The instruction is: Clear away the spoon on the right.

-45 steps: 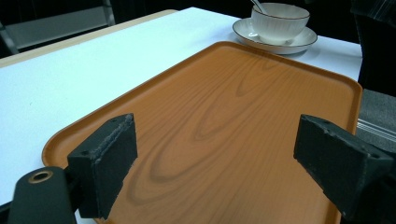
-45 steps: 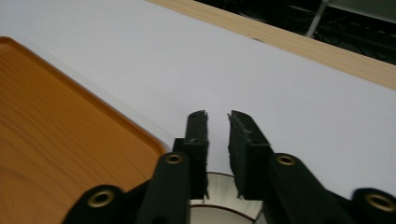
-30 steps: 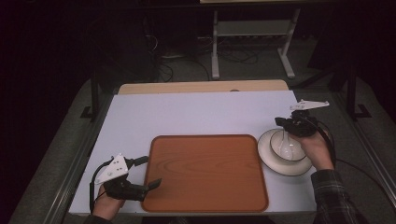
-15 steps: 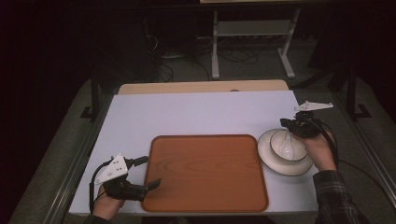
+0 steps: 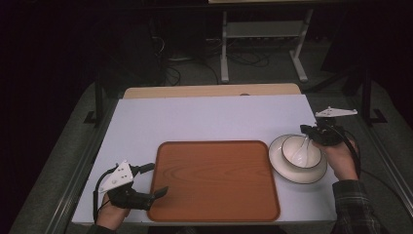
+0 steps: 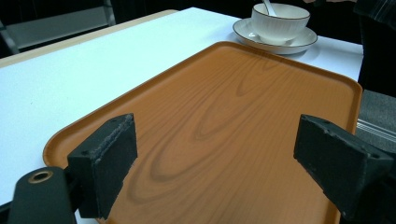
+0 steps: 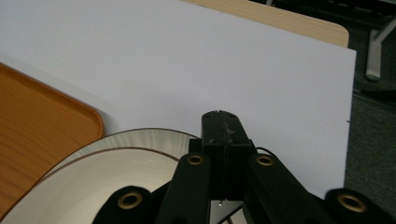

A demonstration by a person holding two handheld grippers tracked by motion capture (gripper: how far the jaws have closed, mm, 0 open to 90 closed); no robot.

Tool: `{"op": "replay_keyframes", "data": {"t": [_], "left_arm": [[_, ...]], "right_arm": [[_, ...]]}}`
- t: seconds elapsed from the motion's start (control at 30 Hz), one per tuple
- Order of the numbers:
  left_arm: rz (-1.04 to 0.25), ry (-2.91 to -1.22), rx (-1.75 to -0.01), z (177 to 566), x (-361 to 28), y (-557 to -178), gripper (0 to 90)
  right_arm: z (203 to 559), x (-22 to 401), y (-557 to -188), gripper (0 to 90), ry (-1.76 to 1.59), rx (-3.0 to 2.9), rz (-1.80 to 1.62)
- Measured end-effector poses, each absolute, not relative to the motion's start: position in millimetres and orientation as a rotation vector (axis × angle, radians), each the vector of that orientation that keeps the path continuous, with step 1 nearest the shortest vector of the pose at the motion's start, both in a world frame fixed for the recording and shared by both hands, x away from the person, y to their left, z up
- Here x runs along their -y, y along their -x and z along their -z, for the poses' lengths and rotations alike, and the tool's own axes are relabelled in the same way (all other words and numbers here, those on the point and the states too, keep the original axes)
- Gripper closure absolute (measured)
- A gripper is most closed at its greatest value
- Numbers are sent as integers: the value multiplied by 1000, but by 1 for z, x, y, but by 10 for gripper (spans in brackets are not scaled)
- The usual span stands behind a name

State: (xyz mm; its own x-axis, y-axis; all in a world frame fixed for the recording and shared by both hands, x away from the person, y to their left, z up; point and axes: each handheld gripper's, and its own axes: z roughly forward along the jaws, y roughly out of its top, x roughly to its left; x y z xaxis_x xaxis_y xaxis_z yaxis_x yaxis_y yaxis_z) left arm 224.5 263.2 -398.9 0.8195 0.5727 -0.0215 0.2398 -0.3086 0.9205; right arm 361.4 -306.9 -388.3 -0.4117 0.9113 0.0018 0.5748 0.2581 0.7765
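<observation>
While left claw [image 5: 157, 179] gapes at tray [image 5: 214, 180], right claw [image 5: 306, 130] pinched over bowl [image 5: 301, 151]

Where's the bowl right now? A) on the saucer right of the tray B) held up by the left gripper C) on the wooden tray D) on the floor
A: the bowl sits on the saucer on the white table, just off the right edge of the wooden tray; a spoon stands in it.
</observation>
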Motion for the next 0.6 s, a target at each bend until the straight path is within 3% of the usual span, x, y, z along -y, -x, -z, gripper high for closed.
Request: {"op": "replay_keyframes", "data": {"t": [0.6], "left_arm": [[-378, -1889, -613, 398, -264, -224, 128]], "right_arm": [[390, 321, -349, 896, -1378, -2064, -951]]}}
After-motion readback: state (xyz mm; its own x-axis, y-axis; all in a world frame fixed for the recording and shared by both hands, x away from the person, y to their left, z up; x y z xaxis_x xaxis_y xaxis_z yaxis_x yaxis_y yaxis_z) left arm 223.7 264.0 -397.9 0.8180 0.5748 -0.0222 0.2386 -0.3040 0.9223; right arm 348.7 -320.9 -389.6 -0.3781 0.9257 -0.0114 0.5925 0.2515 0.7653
